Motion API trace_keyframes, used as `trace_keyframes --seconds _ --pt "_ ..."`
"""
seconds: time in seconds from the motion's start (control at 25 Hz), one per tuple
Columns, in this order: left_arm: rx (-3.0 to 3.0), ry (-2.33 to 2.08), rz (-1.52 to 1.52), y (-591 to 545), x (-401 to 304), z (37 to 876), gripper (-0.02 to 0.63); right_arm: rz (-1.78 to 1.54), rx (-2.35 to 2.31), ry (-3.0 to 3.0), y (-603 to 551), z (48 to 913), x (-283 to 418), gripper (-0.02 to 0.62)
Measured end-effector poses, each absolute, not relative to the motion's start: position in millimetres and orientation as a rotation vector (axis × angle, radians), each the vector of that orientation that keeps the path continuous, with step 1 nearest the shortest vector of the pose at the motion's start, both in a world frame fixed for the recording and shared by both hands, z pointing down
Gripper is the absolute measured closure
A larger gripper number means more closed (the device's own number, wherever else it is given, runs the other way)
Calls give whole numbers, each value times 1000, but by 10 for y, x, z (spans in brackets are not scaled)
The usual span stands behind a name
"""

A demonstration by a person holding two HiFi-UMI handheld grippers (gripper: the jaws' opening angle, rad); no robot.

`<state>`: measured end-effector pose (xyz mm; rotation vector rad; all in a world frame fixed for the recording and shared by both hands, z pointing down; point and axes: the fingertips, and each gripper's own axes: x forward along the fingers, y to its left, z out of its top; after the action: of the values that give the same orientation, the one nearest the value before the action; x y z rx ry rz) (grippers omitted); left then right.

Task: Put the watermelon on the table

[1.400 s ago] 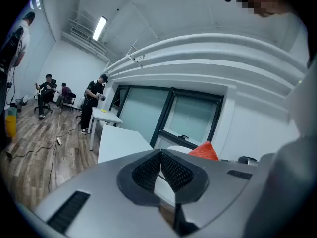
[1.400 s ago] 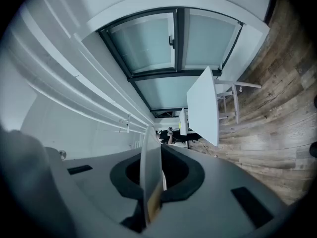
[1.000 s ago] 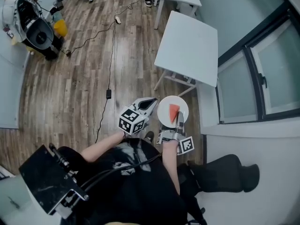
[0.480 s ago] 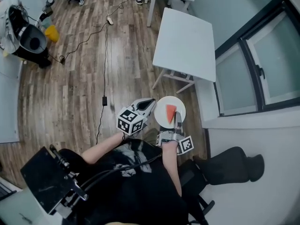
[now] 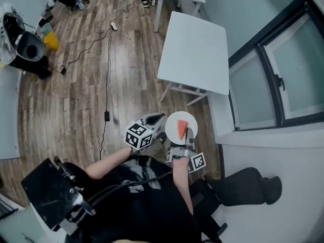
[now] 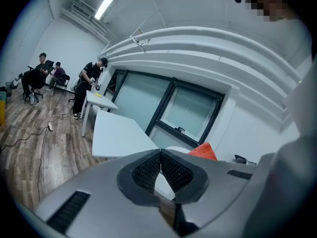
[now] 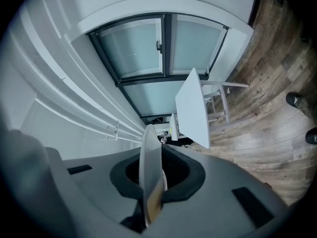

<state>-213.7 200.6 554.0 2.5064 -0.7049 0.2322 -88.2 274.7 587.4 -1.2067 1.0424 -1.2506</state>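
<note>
— Wood-plank floor (image 5: 66, 105) underfoot, white tabletop (image 5: 195, 49) ahead by the window wall. Where's the fruit?

— Watermelon (image 5: 182, 129): one red wedge, lying loose on a white plate (image 5: 173, 121). The plate is carried in the air over the floor, short of the tabletop's near edge. Not landed yet.

— Grip?

— Right claw (image 5: 188, 133) is pinched on the plate's near rim only. Its own view shows the plate edge-on between the jaws. Left claw (image 5: 161, 117) is closed, tips meeting, nothing between them. It sits just beside the plate's left rim; I cannot tell whether it touches.

— Risks, as you judge them?

— First, the one-sided rim pinch. Most of the plate hangs out past the jaws, so a wrist roll or a jolt could tip it. The wedge rests free and would slide off onto the floor.
Second, a smooth rim in a narrow bite. The plate could pivot or slip out altogether.
Third, the set-down. If it comes in too low, the far rim could strike the tabletop's edge and jar the wedge loose. If it lands too near that edge, the plate overhangs.

— Underfoot?

— Black cable (image 5: 107, 75) runs along the floor to the left, off the direct line. The table legs (image 5: 177, 87) splay toward the walker, and a shoe could catch one.
</note>
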Motion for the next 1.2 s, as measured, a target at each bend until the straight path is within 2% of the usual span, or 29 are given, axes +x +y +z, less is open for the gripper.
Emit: trace_keyframes --seconds 0.44,0.8,1.2 --pt "2576 -710 244 1261 -834 5433 600 -1218 -1125 1071 1951 5847 335 574" --pt "2523 -675 332 825 -429 5603 598 -1240 -1139 988 1604 6002 738 574" --pt "2528 -642 253 -589 238 5586 598 -1237 -1196 1046 322 5968 1350 573"
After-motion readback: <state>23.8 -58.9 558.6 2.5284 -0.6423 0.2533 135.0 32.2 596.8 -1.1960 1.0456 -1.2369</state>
